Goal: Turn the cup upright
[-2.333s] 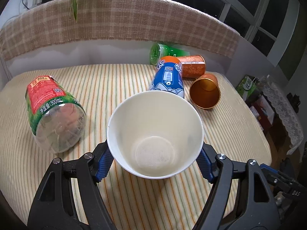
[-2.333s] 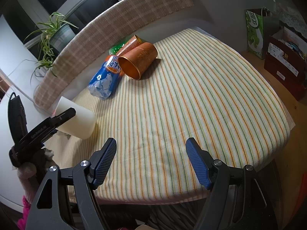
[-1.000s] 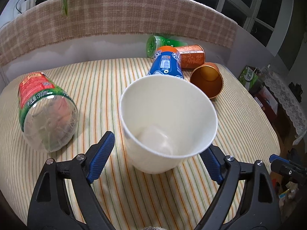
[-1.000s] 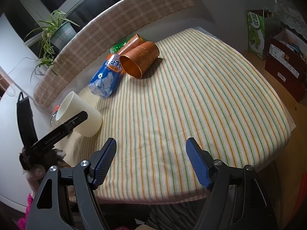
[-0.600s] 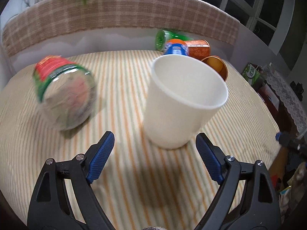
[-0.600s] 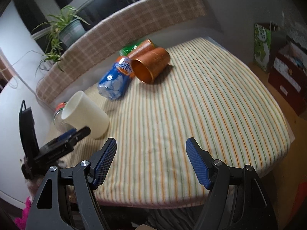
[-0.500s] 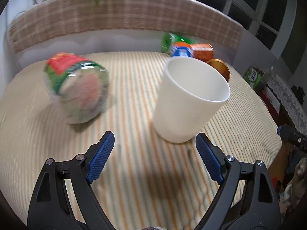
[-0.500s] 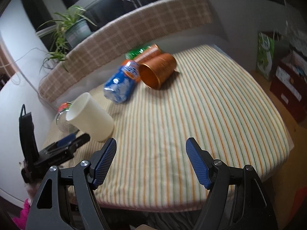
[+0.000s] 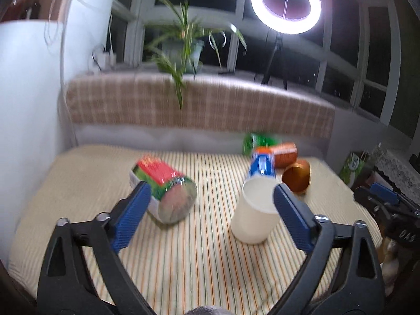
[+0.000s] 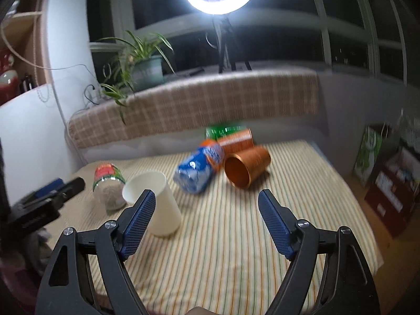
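A white paper cup (image 9: 253, 210) stands upright, mouth up, on the striped tablecloth (image 9: 204, 257); it also shows in the right wrist view (image 10: 155, 204). My left gripper (image 9: 210, 210) is open and empty, pulled back and raised, with the cup just inside its right finger (image 9: 294, 218) in the view. In the right wrist view the left gripper (image 10: 52, 191) sits left of the cup. My right gripper (image 10: 207, 218) is open and empty above the table's near side.
A red-and-green labelled bottle (image 9: 165, 191) lies left of the cup. A blue bottle (image 10: 199, 168), a copper cup (image 10: 245, 169) on its side, an orange can (image 10: 235, 139) and a green bottle (image 10: 223, 130) lie at the back. Boxes (image 10: 393, 183) stand right of the table.
My left gripper let go of the white cup, which stands upright, then drew back and tilted up. My right gripper also tilted up and both views are blurred by motion.
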`<action>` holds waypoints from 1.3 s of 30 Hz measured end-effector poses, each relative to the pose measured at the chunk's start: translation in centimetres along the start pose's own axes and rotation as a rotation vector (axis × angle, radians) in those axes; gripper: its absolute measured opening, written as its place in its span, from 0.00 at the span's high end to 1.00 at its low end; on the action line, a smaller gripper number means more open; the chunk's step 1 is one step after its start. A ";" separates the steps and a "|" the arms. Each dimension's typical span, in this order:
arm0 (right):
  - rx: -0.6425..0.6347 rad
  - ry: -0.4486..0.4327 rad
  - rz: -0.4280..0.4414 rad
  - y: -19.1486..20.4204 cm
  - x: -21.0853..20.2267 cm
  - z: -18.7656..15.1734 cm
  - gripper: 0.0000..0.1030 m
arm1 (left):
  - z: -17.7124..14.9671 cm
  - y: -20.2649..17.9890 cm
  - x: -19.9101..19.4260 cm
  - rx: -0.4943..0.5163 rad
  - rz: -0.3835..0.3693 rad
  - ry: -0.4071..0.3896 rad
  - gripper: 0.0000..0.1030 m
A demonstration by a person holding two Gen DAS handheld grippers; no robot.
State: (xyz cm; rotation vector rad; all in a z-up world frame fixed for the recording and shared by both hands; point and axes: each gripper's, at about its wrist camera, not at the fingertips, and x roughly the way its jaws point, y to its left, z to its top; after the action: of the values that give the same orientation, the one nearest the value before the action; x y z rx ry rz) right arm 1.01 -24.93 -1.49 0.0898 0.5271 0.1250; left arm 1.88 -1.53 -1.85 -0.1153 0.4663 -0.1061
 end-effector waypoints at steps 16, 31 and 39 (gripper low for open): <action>-0.025 -0.060 -0.027 1.5 -0.2 0.2 0.17 | 0.5 -0.7 -2.5 0.034 0.051 -0.069 0.01; -0.022 -0.068 -0.034 1.8 -0.1 0.4 0.08 | 0.6 -0.5 -2.5 0.032 0.054 -0.070 0.01; -0.025 -0.061 -0.035 1.9 0.2 0.2 0.08 | 0.7 -0.2 -2.5 0.027 0.056 -0.064 0.01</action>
State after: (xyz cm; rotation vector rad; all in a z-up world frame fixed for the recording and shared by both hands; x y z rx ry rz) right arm 1.08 -23.06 -1.17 0.0597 0.4662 0.0946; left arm -0.06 -1.34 -0.13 -0.0785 0.4040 -0.0535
